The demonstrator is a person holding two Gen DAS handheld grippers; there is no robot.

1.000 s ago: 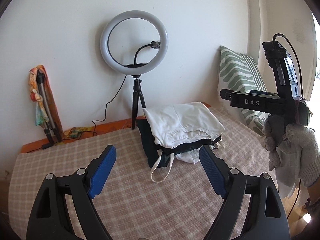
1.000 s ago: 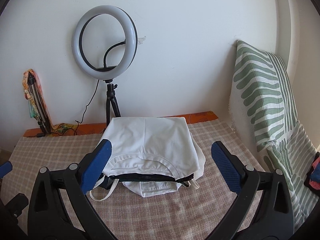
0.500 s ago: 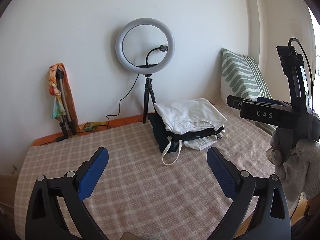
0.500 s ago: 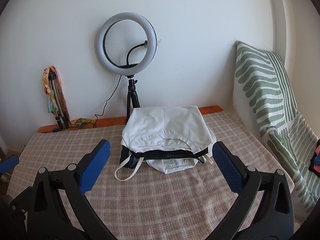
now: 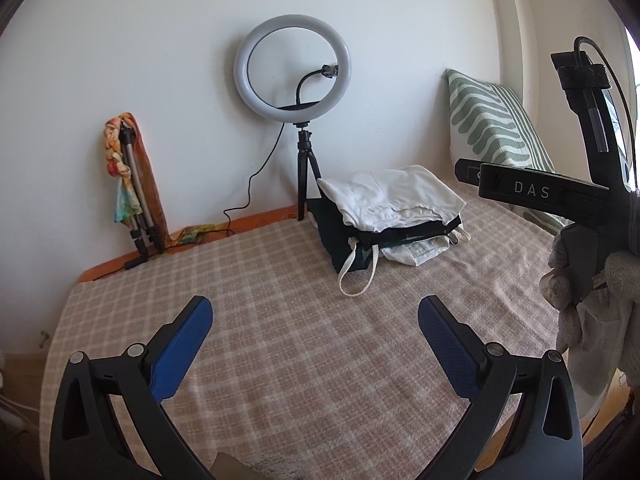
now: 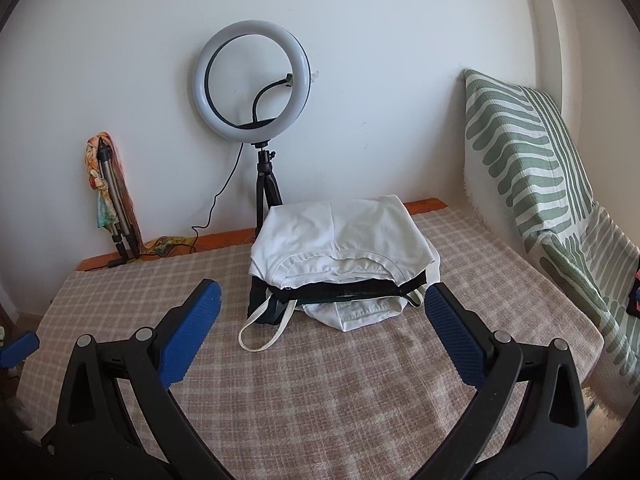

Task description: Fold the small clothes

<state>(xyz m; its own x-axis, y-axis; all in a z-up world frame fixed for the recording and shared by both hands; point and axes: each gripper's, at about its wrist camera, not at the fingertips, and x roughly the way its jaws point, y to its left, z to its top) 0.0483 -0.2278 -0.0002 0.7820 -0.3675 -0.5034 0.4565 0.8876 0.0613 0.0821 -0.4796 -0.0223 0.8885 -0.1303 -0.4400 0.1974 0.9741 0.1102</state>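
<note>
Stack ahead, both my grippers empty
My left gripper and right gripper gape; pile lies nearer the right.

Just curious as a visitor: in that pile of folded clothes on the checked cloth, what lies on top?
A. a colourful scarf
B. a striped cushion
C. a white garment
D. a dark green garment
C: the white garment lies uppermost, with a dark garment sandwiched beneath it.
</note>
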